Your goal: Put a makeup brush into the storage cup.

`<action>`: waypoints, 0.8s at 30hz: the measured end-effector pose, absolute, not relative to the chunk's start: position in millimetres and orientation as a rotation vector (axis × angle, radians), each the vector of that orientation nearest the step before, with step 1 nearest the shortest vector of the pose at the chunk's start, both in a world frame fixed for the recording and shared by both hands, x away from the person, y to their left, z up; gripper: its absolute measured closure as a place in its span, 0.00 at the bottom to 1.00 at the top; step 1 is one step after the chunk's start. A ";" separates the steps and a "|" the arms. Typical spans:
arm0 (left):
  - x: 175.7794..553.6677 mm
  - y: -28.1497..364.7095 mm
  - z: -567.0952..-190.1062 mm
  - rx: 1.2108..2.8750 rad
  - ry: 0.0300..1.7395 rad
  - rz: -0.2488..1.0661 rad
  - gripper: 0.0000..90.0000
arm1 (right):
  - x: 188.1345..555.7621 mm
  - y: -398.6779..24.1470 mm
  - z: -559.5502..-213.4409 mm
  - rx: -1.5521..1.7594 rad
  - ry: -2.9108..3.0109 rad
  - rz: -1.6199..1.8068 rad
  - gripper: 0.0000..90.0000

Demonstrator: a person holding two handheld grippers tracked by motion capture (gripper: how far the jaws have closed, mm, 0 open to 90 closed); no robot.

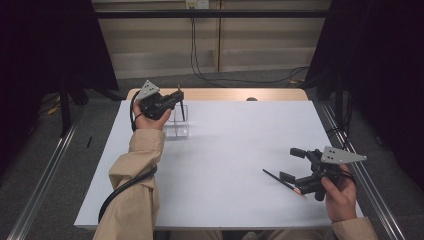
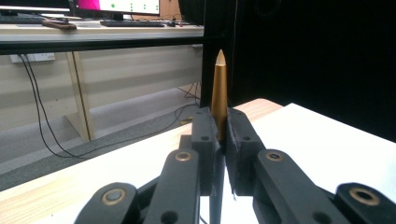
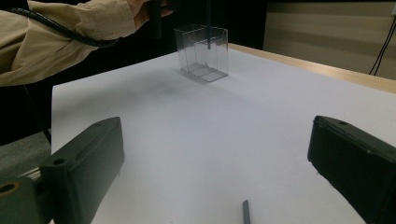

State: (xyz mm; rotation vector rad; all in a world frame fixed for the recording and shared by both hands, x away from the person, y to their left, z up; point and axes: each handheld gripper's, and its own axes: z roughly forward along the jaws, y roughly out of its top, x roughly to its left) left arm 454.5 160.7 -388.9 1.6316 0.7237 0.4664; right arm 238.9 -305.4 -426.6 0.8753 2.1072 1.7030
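L gripper (image 2: 223, 135): pinching gold pen (image 2: 219, 93) upright over clear box (image 1: 178, 120).
R gripper (image 1: 296, 165): spread wide, near pencil (image 1: 282, 182) on bench (image 1: 225, 150).

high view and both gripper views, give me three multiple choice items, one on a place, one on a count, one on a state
1. Where does the clear box stand?
A. far left part of the white table top, under the left gripper
B. near right corner
C. on the floor

2. How many pencils are seen?
A. one
B. two
C. four

3. How do the right gripper's jaws stand?
A. clamped on the box
B. shut on nothing
C. wide apart, holding nothing

Answers:
1 A, the high view shows the box just below the left gripper at the far left.
2 B, one gold pencil is upright in the left gripper, and a second pencil lies on the table by the right gripper.
3 C, the right gripper view shows bare table between its jaws.
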 end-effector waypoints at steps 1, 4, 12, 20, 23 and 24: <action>454.6 160.8 -389.3 1.633 0.722 0.471 0.92 | 238.9 -305.3 -426.6 0.876 2.107 1.702 0.04; 454.5 161.2 -390.5 1.648 0.719 0.477 0.92 | 238.7 -305.3 -426.5 0.878 2.106 1.699 0.04; 453.2 162.2 -393.2 1.637 0.730 0.462 0.92 | 238.7 -306.0 -426.2 0.877 2.106 1.703 0.04; 452.9 161.2 -396.7 1.651 0.720 0.464 0.92 | 238.7 -304.7 -426.3 0.875 2.108 1.702 0.04; 452.9 160.6 -397.7 1.651 0.716 0.463 0.92 | 238.8 -305.3 -426.5 0.875 2.105 1.703 0.03; 452.9 160.2 -398.0 1.648 0.718 0.462 0.92 | 238.8 -305.3 -426.5 0.875 2.105 1.702 0.03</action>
